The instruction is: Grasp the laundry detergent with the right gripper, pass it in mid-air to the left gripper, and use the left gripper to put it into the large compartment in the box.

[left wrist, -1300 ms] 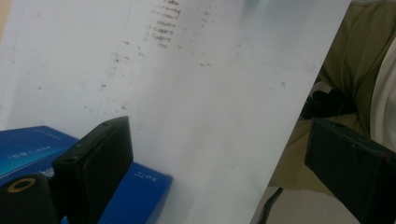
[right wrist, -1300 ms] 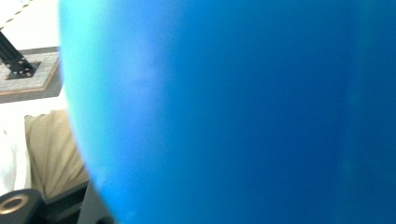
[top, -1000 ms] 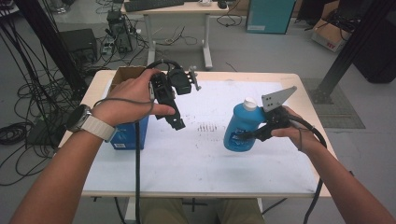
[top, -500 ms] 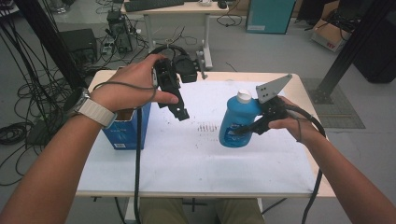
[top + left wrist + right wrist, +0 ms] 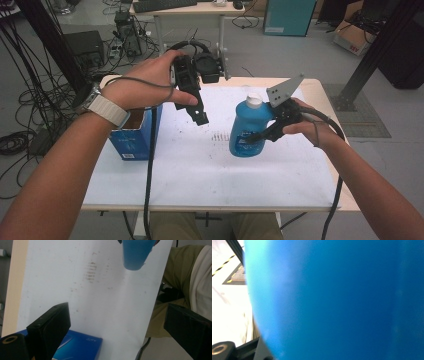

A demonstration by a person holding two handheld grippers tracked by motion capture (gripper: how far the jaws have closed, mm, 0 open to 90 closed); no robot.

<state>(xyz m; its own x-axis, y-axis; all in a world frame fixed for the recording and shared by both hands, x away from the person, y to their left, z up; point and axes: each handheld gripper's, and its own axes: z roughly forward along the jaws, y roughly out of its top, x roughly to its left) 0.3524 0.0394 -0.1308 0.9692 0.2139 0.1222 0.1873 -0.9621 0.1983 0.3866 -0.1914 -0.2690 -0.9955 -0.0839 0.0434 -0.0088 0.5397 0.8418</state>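
A blue bottle (image 5: 246,129) with a white cap (image 5: 254,100) hangs tilted a little above the white table (image 5: 200,175). My right gripper (image 5: 256,137) is shut on its body from the right side. The bottle's blue wall (image 5: 337,300) sits right against the lens in the right gripper view. My left gripper (image 5: 199,116) is held in the air over the table's left half, pointing down, open with nothing between its jaws. In the left gripper view its jaws (image 5: 117,322) stand wide apart over the table (image 5: 100,295), and the bottle's base (image 5: 136,255) shows at the top.
A blue cardboard box (image 5: 134,135) stands at the table's left edge, also seen as the blue box (image 5: 80,345) below the left jaw. A black device with cables (image 5: 210,65) lies at the far edge. Faint brown marks (image 5: 217,136) stain the table's middle.
Both hands have risen. The right gripper has lifted the bottle off the table and carried it slightly left. The left gripper has moved up and a little toward the far edge.
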